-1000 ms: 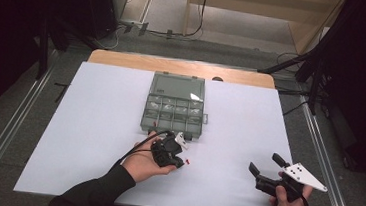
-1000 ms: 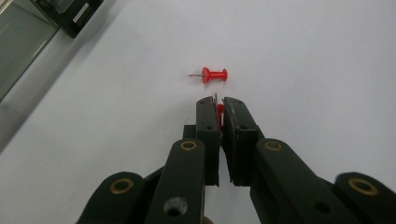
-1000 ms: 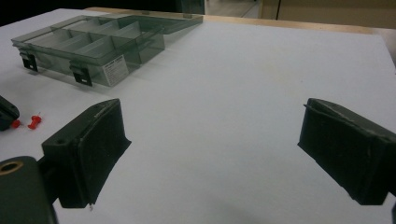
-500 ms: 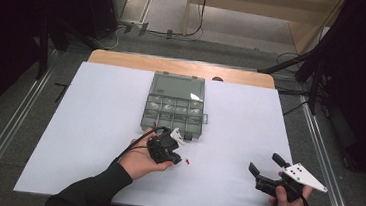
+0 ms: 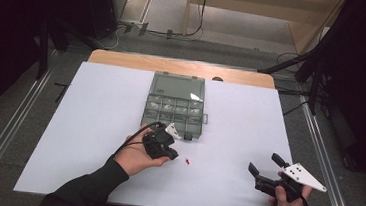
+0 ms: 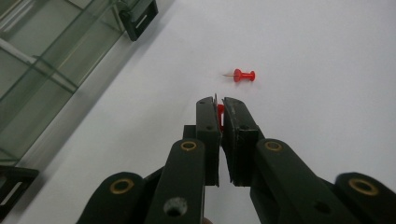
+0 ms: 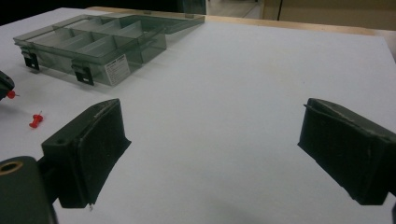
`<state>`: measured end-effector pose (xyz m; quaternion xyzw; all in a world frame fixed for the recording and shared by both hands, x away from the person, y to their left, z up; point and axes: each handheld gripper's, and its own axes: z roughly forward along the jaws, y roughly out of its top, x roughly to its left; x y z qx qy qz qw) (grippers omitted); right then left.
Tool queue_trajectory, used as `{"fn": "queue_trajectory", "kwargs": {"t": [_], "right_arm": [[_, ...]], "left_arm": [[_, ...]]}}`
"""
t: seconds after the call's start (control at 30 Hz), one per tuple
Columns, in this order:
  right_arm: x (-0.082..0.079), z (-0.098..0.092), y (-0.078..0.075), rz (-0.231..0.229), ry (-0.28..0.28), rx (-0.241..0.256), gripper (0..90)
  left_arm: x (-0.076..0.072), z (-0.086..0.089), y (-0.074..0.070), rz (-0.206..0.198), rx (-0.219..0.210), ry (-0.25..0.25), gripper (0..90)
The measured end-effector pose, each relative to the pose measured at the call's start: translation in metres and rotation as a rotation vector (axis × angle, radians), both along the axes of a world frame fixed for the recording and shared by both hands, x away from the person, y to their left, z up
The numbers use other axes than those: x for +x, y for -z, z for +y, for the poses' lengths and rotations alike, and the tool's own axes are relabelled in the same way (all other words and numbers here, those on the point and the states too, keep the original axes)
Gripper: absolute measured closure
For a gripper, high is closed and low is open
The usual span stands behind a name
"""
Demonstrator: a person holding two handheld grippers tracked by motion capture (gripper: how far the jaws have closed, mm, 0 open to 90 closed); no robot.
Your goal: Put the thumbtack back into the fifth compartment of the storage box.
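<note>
White sheeting is covering the bench (image 5: 93, 125). Left gripper (image 6: 219, 108) jaws are clamping a small red plastic push pin (image 6: 220, 115), mostly hidden between them. Left gripper view is resolving a second red push pin (image 6: 244, 75) lying flat just ahead, needle pointing toward the clear compartmented organiser box (image 5: 176, 105). Right gripper (image 7: 210, 154) jaws are standing wide apart.
</note>
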<state>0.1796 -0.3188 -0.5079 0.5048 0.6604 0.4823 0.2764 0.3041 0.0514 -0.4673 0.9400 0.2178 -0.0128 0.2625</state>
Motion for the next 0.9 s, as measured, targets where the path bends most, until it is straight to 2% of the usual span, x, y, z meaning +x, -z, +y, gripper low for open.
{"fn": "queue_trajectory", "kwargs": {"t": [0.57, 0.9], "right_arm": [[0.001, 0.000, 0.001, 0.000, 0.002, -0.006, 7.5], [0.001, 0.001, 0.001, -0.002, -0.001, -0.009, 7.5]], "left_arm": [[0.014, 0.019, -0.014, -0.018, -0.010, -0.051, 85.0], [0.020, 0.027, -0.018, -0.027, -0.014, -0.069, 85.0]]}}
